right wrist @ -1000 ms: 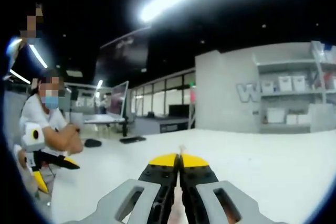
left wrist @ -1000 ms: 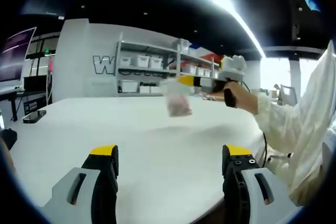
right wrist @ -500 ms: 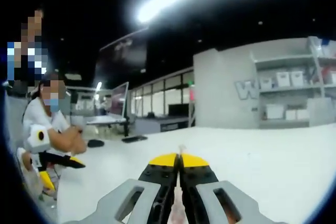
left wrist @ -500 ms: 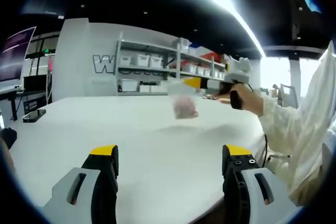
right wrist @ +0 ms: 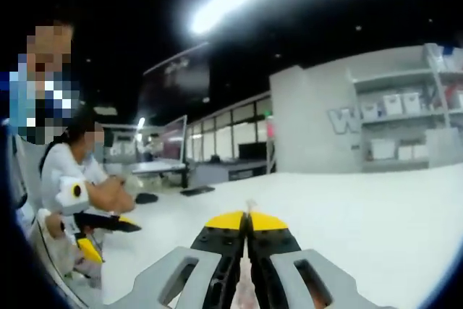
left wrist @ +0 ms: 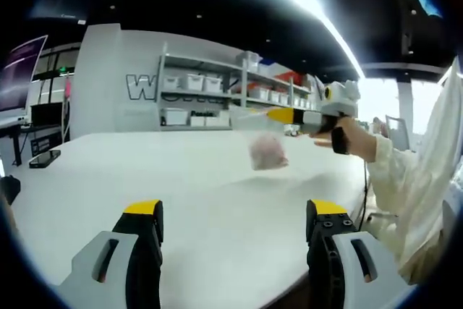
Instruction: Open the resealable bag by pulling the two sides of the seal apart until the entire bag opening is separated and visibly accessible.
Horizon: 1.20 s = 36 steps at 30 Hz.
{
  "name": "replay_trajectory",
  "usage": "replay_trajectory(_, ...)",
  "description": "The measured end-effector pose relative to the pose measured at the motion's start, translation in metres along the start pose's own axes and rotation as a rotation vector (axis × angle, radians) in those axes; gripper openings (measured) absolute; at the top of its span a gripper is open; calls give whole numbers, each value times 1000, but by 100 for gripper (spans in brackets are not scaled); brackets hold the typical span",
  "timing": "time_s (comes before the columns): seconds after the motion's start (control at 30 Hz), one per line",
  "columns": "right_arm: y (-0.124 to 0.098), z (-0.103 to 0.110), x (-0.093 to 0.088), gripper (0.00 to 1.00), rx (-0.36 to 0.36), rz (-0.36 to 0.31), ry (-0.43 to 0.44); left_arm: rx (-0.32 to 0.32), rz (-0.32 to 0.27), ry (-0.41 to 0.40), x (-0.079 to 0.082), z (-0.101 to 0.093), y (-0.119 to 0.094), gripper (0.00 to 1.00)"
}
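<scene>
Left claw (left wrist: pixel 235 231) spread wide above the white counter (left wrist: pixel 181 186); nothing between its jaws. Right claw (right wrist: pixel 247 223) clamped on the resealable bag (left wrist: pixel 268 152); bag dangling clear above the counter.

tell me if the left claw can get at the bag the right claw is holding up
Probably yes: the left claw is open, the bag hangs in the air from the right claw over the white table, and nothing stands between them.

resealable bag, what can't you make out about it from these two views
- Seal: in the left gripper view the resealable bag hangs from the right gripper, far off and blurred; open or closed cannot be told.
- Contents: a pinkish blur, too small to identify.
- Right gripper view: the closed jaws cover the bag except a sliver between them.
- Left gripper: open, holding nothing.
</scene>
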State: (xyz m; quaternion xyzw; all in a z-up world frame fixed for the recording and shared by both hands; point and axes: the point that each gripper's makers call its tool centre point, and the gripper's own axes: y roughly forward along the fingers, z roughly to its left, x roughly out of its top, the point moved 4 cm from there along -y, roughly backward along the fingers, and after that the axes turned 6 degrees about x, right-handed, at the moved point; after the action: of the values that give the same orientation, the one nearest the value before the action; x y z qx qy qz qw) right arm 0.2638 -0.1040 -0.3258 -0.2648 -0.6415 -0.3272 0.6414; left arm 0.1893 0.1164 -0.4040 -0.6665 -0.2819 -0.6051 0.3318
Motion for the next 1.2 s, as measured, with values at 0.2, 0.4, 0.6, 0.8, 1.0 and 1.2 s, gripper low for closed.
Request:
replay_trajectory(0.2,-7,9,-7,0,18,23,-1,6,5,-3,-1,1,-1,79)
replay_trajectory(0.4,-13,20,-13,0,47,28,35,2,7,-3,-2,0,-1,79)
replay_trajectory(0.6,-20,48,-20,0,103,39,52,-1,5,-10,-1,-3,-2,79)
replay_trajectory(0.8,-29,79,-35,0,153,92,-2,-45,12,-40,0,-14,-1,74)
replay_trajectory(1.0,-34,97,-51,0,173,134,-108,-47,-9,-87,1,-19,-1,75)
replay_trajectory(1.2,-40,104,-69,0,174,159,-133,-77,15,-132,-4,-27,-2,69)
